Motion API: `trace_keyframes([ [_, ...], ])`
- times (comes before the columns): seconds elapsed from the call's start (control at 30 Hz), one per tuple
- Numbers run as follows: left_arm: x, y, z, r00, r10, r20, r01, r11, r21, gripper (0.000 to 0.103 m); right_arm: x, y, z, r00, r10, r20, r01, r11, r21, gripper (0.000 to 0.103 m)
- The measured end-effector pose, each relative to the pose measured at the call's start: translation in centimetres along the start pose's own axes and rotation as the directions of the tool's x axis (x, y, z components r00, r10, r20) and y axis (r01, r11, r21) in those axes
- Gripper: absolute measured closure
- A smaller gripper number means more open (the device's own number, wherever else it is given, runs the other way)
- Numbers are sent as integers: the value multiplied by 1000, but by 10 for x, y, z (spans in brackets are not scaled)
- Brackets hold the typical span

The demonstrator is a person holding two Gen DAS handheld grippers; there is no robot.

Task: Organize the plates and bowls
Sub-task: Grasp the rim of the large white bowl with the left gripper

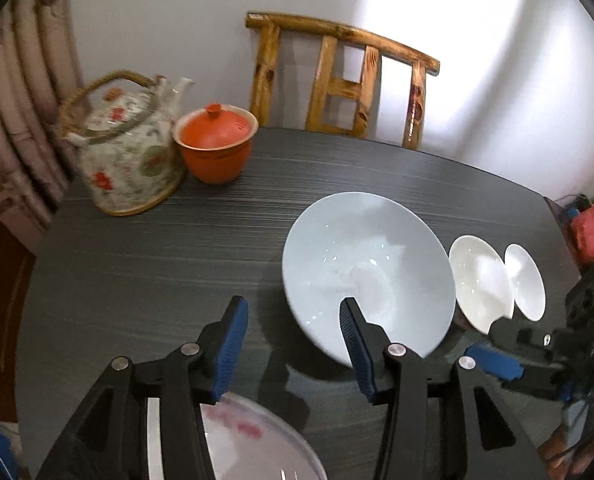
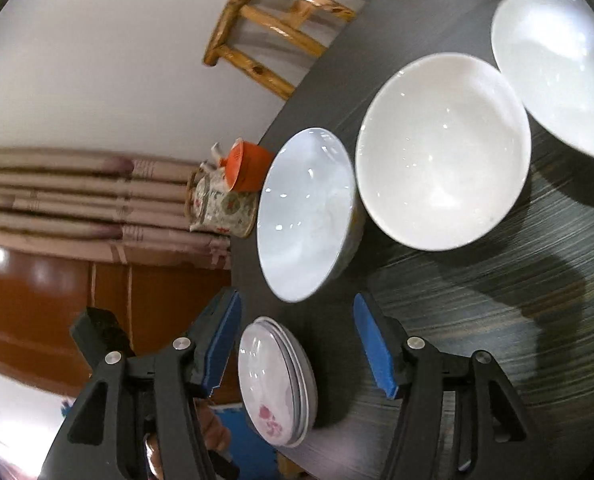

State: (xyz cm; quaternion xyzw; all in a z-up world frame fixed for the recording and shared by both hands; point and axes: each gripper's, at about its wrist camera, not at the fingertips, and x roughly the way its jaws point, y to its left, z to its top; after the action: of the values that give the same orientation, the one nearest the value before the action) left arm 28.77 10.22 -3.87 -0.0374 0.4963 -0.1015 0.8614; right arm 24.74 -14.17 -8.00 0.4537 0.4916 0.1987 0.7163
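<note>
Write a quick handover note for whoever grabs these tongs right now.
Left tongs: open, empty, hovering at the near rim of the pale blue bowl.
Right tongs: open, empty, above the stacked plates.
Plates sit stacked at the table edge.
Three bowls lie in a row, unnested: blue, white bowl, far bowl.
Left: nest the bowls, probably.
</note>
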Motion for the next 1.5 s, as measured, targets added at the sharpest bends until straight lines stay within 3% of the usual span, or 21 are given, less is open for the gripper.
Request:
trace_keyframes([
  [0.3, 49, 7, 19, 996, -59, -73, 60, 998, 5, 54, 25, -2, 12, 998, -66, 8, 66, 997, 40, 46],
  [0.47, 59, 0, 23, 995, -89, -54, 92, 994, 54, 55, 37, -2, 14, 996, -93, 2, 93, 996, 12, 46],
  [0.5, 61, -2, 24, 995, -83, -58, 86, 994, 59, 57, 39, -1, 14, 995, -99, 2, 99, 995, 3, 46],
  [0.53, 62, -3, 25, 995, -76, -66, 80, 995, 59, 77, 44, 0, 15, 994, -111, -1, 111, 994, -6, 46],
  [0.57, 65, -4, 25, 996, -42, -82, 47, 997, 59, 88, 47, 0, 16, 993, -119, -1, 119, 993, -7, 47],
  [0.73, 61, -3, 18, 996, -4, -86, 6, 1000, 26, 92, 60, 0, 19, 981, -193, -23, 191, 980, -49, 70],
  [0.8, 52, -5, 9, 997, -7, -82, 9, 1000, 22, 93, 59, 2, 17, 976, -218, -19, 215, 971, -103, 77],
  [1.0, 15, -25, -33, 997, -22, -79, 23, 1000, 10, 92, 40, -5, -2, 978, -205, -44, 196, 968, -155, 78],
  [1.27, -34, -64, -104, 998, -59, -39, 59, 998, 18, 91, -23, -16, -55, 975, -214, -64, 192, 949, -250, 78],
  [1.5, -48, -92, -153, 997, -68, -40, 68, 998, 16, 90, -76, -32, -96, 969, -240, -61, 212, 930, -300, 78],
])
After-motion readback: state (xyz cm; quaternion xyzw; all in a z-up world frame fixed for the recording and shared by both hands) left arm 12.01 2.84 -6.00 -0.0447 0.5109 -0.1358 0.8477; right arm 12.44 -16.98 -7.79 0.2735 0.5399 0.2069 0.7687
